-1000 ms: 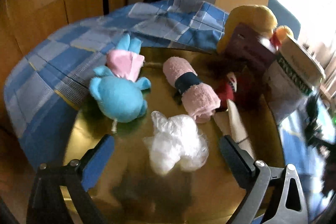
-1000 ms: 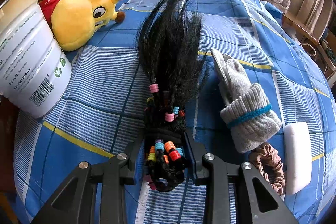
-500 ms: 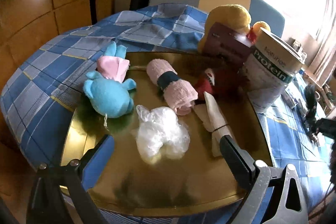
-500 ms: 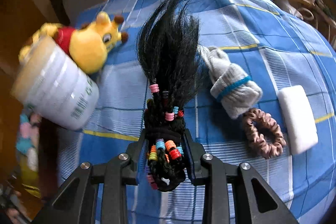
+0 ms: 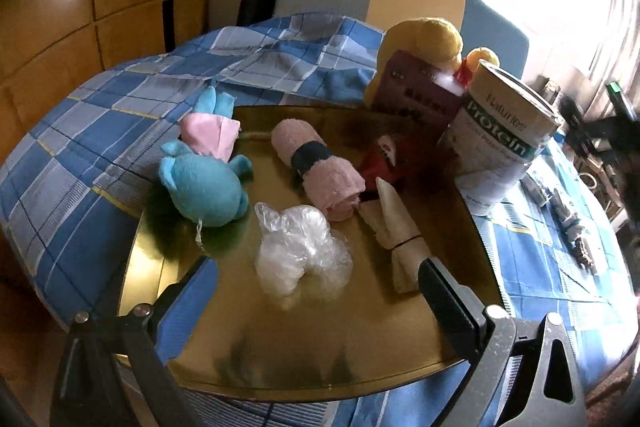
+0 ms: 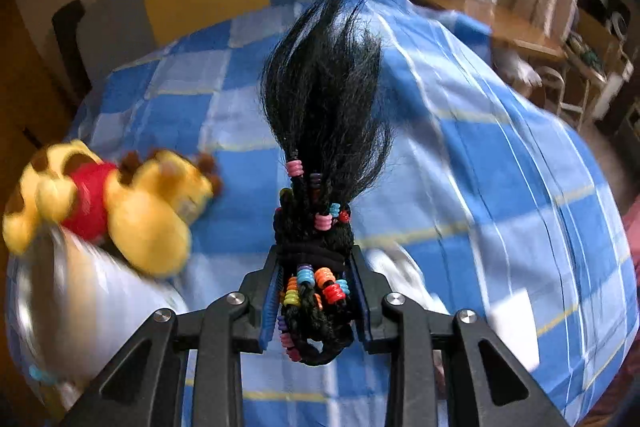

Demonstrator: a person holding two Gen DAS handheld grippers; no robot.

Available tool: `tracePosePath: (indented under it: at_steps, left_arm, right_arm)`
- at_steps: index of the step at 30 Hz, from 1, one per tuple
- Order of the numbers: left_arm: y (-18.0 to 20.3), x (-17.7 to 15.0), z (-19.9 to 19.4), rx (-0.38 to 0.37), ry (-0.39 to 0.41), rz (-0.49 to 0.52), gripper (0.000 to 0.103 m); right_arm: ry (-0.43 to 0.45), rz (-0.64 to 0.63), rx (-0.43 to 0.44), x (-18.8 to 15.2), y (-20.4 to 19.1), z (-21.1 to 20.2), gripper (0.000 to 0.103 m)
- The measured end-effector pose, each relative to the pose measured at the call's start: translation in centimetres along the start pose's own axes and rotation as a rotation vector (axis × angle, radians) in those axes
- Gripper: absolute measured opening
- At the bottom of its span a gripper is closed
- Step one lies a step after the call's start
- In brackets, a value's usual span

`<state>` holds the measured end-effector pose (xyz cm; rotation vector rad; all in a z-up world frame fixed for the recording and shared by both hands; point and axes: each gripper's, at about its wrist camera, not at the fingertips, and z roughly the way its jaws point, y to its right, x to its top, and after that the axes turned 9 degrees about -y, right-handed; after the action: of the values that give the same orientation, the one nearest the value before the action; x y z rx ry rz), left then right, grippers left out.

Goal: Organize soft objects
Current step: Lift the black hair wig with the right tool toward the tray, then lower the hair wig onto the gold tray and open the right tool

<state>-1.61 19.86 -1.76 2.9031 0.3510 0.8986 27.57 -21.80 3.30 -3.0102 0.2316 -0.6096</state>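
- I am clamping my right gripper (image 6: 316, 301) on the bundle of black braided hair (image 6: 320, 155), both pads pressing its beaded, banded root from either side, and I am carrying it clear of the blue checked cloth (image 6: 500, 187).
- I am holding my left gripper (image 5: 318, 293) spread wide and empty, hovering over the near part of the gold tray (image 5: 320, 355).
- The step in hand, as I judge it, is the carry: the hair is going toward the gold tray, where the other soft things are lying (the blur in the right wrist view suggests I am swinging).
- The next move calls for bringing the bundle over a bare patch of the gold tray, lowering until the loose ends are resting, and only then parting the pads; the near part looks freest.
- The hair itself is looking limp and light: braids with pink, orange, blue and red beads at the gripped end, a dark band around them, and a loose fan of straight strands spreading away from my fingers.
- On the gold tray a blue plush (image 5: 204, 183) is lying at the far left side, a rolled pink towel (image 5: 320, 171) near the middle, a crumpled clear plastic bag (image 5: 302, 253) nearer me, and a tied white cloth roll (image 5: 400, 239) to the right.
- Just off the gold tray's right edge a protein tin (image 5: 504, 143) is standing, with a yellow plush (image 6: 120, 203) lying behind it.
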Motion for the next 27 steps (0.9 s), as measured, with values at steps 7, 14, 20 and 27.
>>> tracePosePath:
  at_steps: [7, 14, 20, 27]
  left_arm:
    - [-1.2, 0.1, -0.2, 0.005, -0.011, -0.034, 0.101]
    - [-2.6, 0.1, -0.3, 0.016, -0.010, -0.072, 0.101]
    - [-4.0, 0.2, -0.9, 0.045, 0.009, -0.105, 0.101]
    - [-6.0, -0.2, -1.7, 0.083, 0.027, -0.157, 0.101]
  right_arm:
    - [0.083, -0.182, 0.057, 4.3, -12.4, -3.0, 0.030]
    - [0.142, -0.512, 0.274, 0.6, -23.8, -6.7, 0.030]
    - [0.032, -0.755, 0.375, -8.7, -28.6, -6.1, 0.030]
    - [-0.177, -0.801, 0.429, -19.8, -28.0, -2.0, 0.030]
